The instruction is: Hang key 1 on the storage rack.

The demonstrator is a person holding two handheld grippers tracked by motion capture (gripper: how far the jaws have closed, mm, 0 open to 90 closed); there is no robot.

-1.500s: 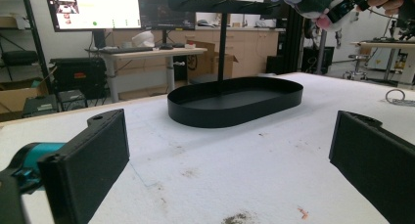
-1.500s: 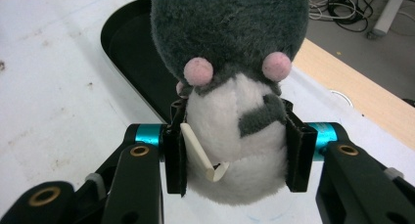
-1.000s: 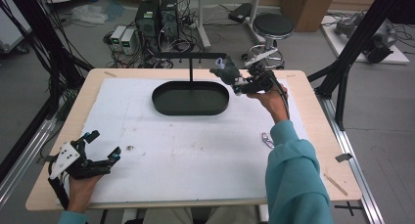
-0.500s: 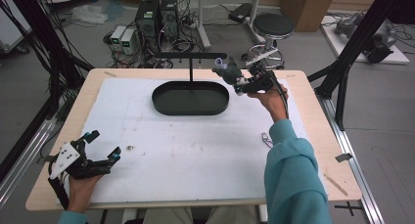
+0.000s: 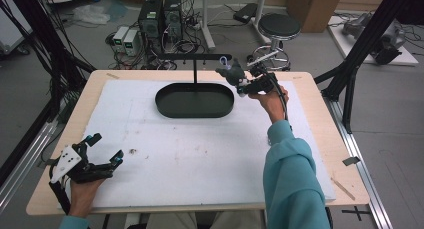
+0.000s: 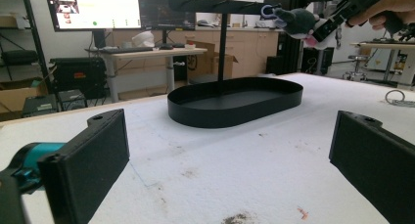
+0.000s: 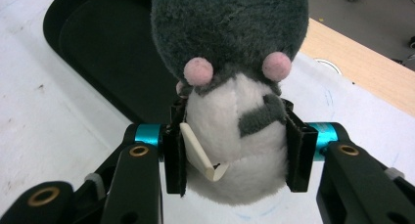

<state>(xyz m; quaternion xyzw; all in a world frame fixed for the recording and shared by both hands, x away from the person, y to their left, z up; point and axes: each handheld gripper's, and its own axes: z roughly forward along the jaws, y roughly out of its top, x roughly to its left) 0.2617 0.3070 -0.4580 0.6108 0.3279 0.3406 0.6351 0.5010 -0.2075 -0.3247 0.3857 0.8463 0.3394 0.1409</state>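
Observation:
A grey and white plush mouse (image 5: pixel 234 73) with pink cheeks hangs in the air beside the right end of the black stand's crossbar (image 5: pixel 195 56). My right gripper (image 5: pixel 246 87) is shut on the mouse's white belly (image 7: pixel 235 136). A blue loop (image 5: pixel 223 64) on the toy's head is close to the bar's tip. Below stands the black oval tray (image 5: pixel 165 106), which carries the stand's post (image 5: pixel 195 74). My left gripper (image 5: pixel 102 154) rests at the near left corner of the table, open with nothing between its jaws, and faces the tray (image 6: pixel 220 114) from afar.
A white mat (image 5: pixel 200 154) covers the wooden table (image 5: pixel 320 139). A small metal ring (image 6: pixel 399 97) lies on the mat to the right. Beyond the table's far edge are computers (image 5: pixel 160 16), cables and a round stool (image 5: pixel 280 26).

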